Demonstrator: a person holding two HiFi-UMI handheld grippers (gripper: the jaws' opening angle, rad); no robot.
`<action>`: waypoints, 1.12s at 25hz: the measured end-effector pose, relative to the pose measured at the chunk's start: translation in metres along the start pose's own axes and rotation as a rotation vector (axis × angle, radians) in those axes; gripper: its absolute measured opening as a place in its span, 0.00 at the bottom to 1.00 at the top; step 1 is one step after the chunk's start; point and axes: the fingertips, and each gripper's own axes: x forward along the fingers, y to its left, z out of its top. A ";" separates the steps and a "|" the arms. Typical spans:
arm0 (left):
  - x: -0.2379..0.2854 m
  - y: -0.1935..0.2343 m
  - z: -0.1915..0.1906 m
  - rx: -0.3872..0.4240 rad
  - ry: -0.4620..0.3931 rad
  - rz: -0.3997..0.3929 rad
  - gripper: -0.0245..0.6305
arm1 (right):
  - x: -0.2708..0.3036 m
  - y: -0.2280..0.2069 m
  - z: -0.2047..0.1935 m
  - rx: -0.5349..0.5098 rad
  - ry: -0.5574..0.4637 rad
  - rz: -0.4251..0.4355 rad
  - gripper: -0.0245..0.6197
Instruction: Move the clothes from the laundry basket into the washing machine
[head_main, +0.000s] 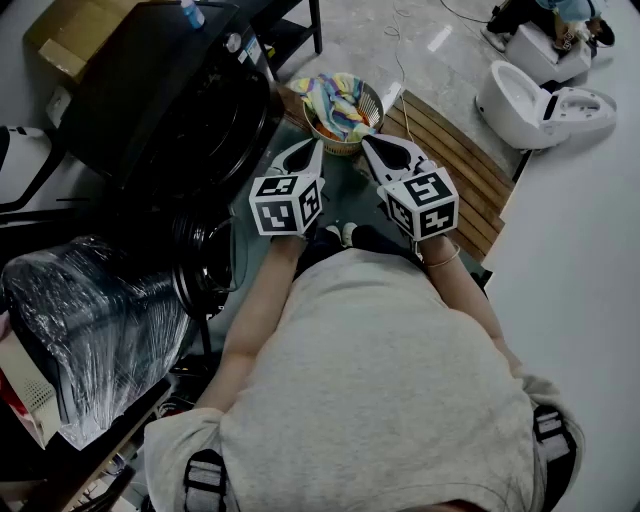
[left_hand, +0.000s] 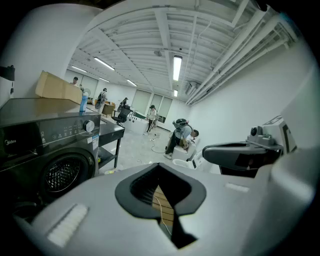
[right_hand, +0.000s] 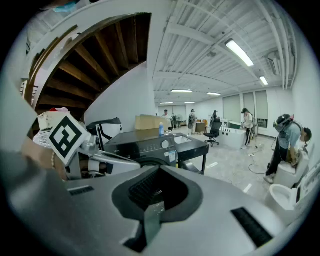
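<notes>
A round wire laundry basket (head_main: 372, 100) holds bright, many-coloured clothes (head_main: 338, 103) on the floor ahead of me. The black front-loading washing machine (head_main: 165, 95) stands to its left, and shows in the left gripper view (left_hand: 55, 150) and the right gripper view (right_hand: 150, 142). My left gripper (head_main: 317, 146) and right gripper (head_main: 367, 141) hover side by side just short of the basket's near rim. Both are shut with nothing in them, and their jaws meet in the close views (left_hand: 160, 167) (right_hand: 159, 170).
A cardboard box (head_main: 70, 35) and a blue bottle (head_main: 192, 14) sit on top of the machine. A wooden slat platform (head_main: 455, 150) lies right of the basket, with white toilets (head_main: 530, 100) beyond. A plastic-wrapped bundle (head_main: 90, 310) is at my left. Several people stand far off.
</notes>
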 end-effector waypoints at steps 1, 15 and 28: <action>0.000 0.002 -0.001 -0.003 0.005 0.001 0.05 | 0.001 0.000 -0.001 0.004 0.002 -0.002 0.05; 0.000 0.013 0.000 -0.009 0.004 -0.021 0.05 | 0.010 0.002 0.004 0.048 -0.023 -0.015 0.05; 0.044 0.025 -0.009 0.072 0.071 -0.080 0.05 | 0.040 -0.019 -0.019 0.095 0.064 0.033 0.05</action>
